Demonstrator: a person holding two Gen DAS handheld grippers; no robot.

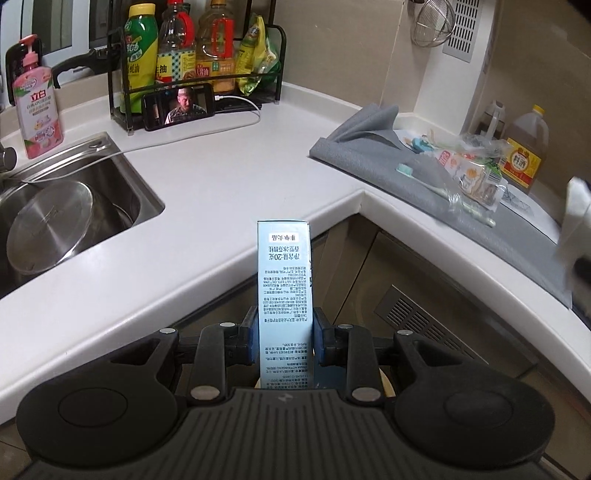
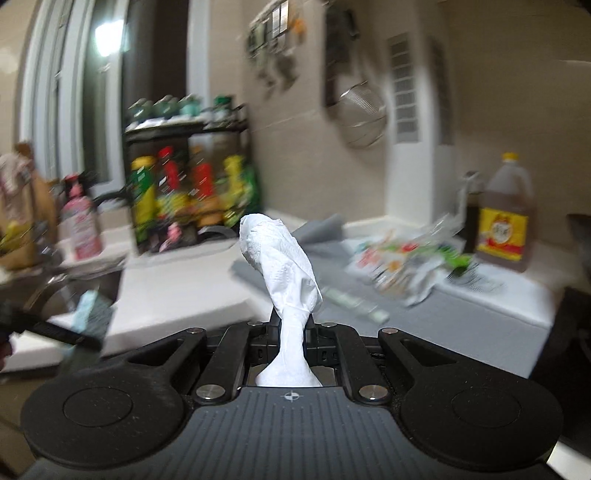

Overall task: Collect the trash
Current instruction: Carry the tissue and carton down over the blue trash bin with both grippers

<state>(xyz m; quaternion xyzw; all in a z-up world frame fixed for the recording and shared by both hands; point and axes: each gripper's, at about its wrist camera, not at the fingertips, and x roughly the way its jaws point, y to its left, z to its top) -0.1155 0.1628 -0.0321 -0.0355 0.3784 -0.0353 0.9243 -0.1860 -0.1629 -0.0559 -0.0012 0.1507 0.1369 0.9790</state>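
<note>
Box (image 1: 284, 295) between left fingers (image 1: 250, 339), tissue (image 2: 284, 266) between right (image 2: 314, 332)

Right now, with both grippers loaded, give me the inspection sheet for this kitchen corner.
Surface: white L-shaped countertop, grey mat on its right run.
Job's things: light blue carton; white tissue; plastic wrappers and a toothbrush on the mat.
Clutter: pink soap bottle, condiment rack, phone, oil jug, pot in the sink.
Grippers: left gripper clamps the carton; right gripper clamps the tissue.
Cables: white charging cable on the phone.
Surroundings: strainer hung on the wall.
</note>
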